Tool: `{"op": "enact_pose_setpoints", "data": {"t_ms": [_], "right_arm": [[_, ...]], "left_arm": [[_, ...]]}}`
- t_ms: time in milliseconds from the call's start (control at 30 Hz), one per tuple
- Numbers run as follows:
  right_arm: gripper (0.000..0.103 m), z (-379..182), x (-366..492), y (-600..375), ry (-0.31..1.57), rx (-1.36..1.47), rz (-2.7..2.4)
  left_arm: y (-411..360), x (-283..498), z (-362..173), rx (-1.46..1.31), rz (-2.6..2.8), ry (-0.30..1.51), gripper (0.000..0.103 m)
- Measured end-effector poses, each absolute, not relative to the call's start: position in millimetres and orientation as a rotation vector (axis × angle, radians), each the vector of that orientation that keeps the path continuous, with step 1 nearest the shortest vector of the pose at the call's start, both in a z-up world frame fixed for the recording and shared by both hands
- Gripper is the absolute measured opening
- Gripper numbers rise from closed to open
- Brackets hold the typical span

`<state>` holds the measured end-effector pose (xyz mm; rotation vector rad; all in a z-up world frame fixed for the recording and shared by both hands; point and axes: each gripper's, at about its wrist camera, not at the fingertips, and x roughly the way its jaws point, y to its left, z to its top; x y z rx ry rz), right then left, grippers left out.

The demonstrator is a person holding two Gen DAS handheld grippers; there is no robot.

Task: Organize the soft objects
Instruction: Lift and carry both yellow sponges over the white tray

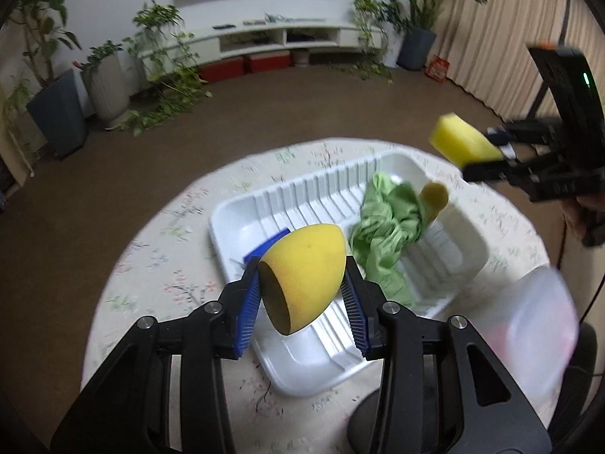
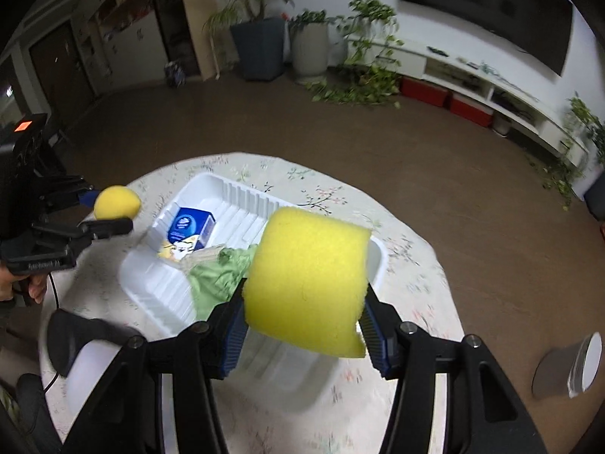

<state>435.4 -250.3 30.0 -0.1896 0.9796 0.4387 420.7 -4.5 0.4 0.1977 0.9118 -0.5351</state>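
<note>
My left gripper [image 1: 302, 295] is shut on a yellow egg-shaped foam piece [image 1: 302, 276] and holds it above the near end of a white ribbed tray [image 1: 242, 212]. My right gripper [image 2: 302, 325] is shut on a yellow sponge block [image 2: 308, 280] held above the tray's rim [image 2: 378, 261]. In the tray lie a crumpled green cloth [image 1: 385, 238], a tan foam piece [image 1: 435, 196] and a blue tissue pack [image 2: 189, 227]. The right gripper with its sponge [image 1: 461, 140] shows in the left wrist view. The left gripper with its foam piece [image 2: 115, 196] shows in the right wrist view.
The tray sits on a round table with a floral cloth [image 1: 166, 265]. A translucent plastic lid or box [image 1: 537, 325] lies at the table's right edge. A dark object [image 2: 83, 336] lies near the left. Brown floor, potted plants [image 1: 56, 106] and a low white shelf [image 1: 280, 38] surround the table.
</note>
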Motion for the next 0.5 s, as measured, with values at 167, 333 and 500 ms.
{"op": "enact_pose_setpoints", "data": {"t_ms": [167,333,500], "right_arm": [[0.056,9.1,459.6,-224.6,1.006,-0.231,0.504],[0.057,-3.4,458.9,-214.0,1.019,-0.236,0.537],[0.057,-10.6,448.6,-224.0,1.029,-0.261,0.542]], "left_arm": [[-12.7,421.3,-28.3,0.219,-0.614,0.934,0.040],[-15.7,418.1,-42.9,0.277,-0.622,0.947,0.040],[-22.1,410.3,-51.5,0.332,-0.653,0.945,0.041]]}}
